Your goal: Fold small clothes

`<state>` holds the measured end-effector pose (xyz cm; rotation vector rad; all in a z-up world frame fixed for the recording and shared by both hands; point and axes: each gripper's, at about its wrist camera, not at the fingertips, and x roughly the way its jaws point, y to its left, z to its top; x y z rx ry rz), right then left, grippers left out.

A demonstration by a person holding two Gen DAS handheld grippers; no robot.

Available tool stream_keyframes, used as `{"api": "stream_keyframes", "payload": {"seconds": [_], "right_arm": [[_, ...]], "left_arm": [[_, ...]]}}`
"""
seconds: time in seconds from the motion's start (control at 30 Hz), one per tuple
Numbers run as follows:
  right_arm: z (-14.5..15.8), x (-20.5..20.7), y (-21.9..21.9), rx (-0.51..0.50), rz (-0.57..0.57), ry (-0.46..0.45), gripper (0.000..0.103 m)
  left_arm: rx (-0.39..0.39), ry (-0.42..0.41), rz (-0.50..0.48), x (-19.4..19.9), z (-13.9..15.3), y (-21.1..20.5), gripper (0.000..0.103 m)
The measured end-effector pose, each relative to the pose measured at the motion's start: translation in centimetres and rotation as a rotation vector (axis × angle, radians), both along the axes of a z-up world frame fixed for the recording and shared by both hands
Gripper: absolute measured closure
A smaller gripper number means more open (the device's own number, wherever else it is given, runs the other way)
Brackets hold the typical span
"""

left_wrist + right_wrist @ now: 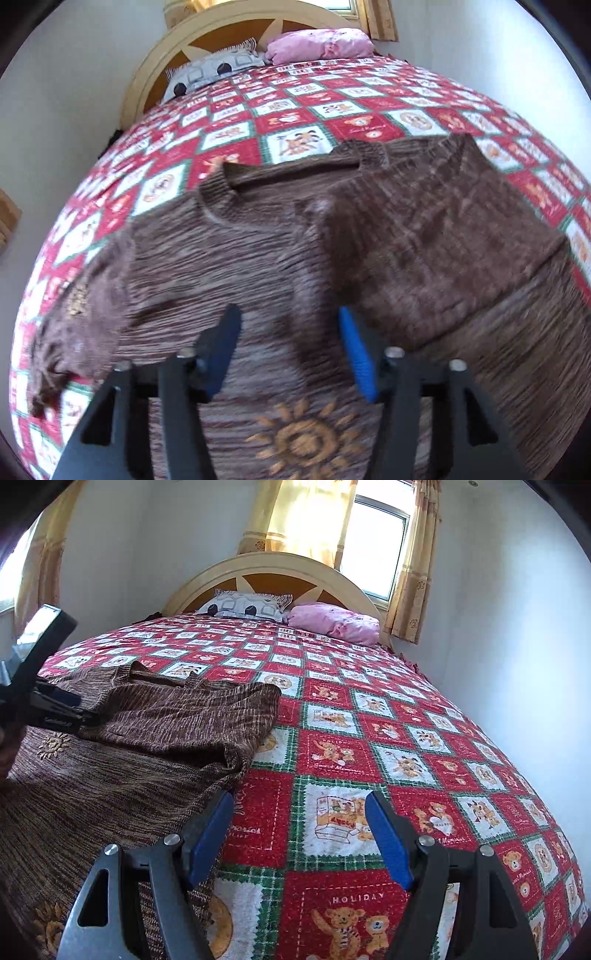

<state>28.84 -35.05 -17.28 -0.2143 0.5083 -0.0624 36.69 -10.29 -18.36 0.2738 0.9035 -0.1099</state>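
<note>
A brown knitted sweater point(424, 240) lies spread on the bed, with its neck toward the headboard. One side is folded inward over the body, and an orange sun motif point(303, 439) shows near the hem. My left gripper point(289, 317) hovers close above the sweater's middle; its blue pads are apart, with only the flat fabric below them. The right wrist view shows the sweater point(147, 720) at the left, with the left gripper's black frame point(55, 709) over it. My right gripper point(299, 801) stands open over the quilt, just beside the sweater's right edge, holding nothing.
A red, white and green bear-patterned quilt point(369, 738) covers the whole bed. A grey patterned pillow point(243, 605) and a pink pillow point(332, 622) lie against the curved wooden headboard point(273, 568). A curtained window point(376, 550) is behind it. White walls flank the bed.
</note>
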Motion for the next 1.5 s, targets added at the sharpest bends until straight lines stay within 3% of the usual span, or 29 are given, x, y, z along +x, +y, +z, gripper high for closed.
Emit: {"api": "stream_keyframes", "payload": {"seconds": [0.1,0.2,0.3,0.43,0.53,0.63,0.7,0.77,0.8,0.87,0.93,1.03,1.13,1.23,1.4,1.5], "right_arm": [[0.6,-0.3,-0.3,0.037,0.024,-0.007,0.029],[2.5,-0.7,-1.3,0.147,0.042,-0.049,0.029],[4.0,0.9,-0.7,0.214,0.096,-0.014,0.029],[4.4,3.6,1.6,0.183,0.147,0.015,0.029],[2.7,5.8,3.7,0.133,0.174,0.062,0.029],[0.2,8.1,5.0,0.058,0.166,0.163,0.029],[-0.8,9.0,4.9,0.066,0.158,0.232,0.029],[-1.5,9.4,4.7,0.066,0.150,0.263,0.042],[-1.9,9.5,4.8,0.059,0.147,0.271,0.043],[-2.3,9.4,4.9,0.050,0.143,0.265,0.043],[-2.4,9.2,4.9,0.039,0.139,0.261,0.043],[-2.5,8.9,5.4,0.004,0.133,0.249,0.043],[-2.5,9.0,5.5,-0.015,0.129,0.243,0.043],[-2.5,9.2,5.2,0.005,0.132,0.249,0.043],[-2.6,9.3,5.0,0.024,0.135,0.257,0.043],[-2.6,9.3,5.1,0.019,0.134,0.256,0.043]], "left_arm": [[-0.020,-0.040,0.025,-0.1,1.1,1.4,0.042],[-0.093,-0.080,0.075,0.9,2.7,2.5,0.034],[-0.106,-0.053,0.115,3.0,2.6,2.3,0.036],[-0.141,0.019,0.121,5.0,1.3,1.6,0.050],[-0.145,0.040,0.105,4.4,0.8,0.8,0.051],[-0.083,0.040,0.071,2.6,0.1,0.2,0.049],[-0.042,0.005,0.042,1.1,0.1,0.1,0.049],[-0.019,-0.018,0.050,0.9,0.8,0.6,0.049],[-0.042,-0.042,0.075,0.8,1.6,1.4,0.049],[-0.092,-0.077,0.117,1.0,2.8,3.0,0.045],[-0.070,-0.099,0.167,1.5,3.2,4.1,0.038],[-0.028,-0.078,0.203,2.5,2.1,4.9,0.038],[-0.018,0.009,0.165,3.2,-0.1,4.3,0.039],[-0.090,0.014,0.095,2.1,-0.3,3.2,0.038],[-0.052,-0.028,0.080,2.0,0.1,1.6,0.037],[0.042,-0.060,0.152,3.7,-0.1,1.8,0.035]]}}
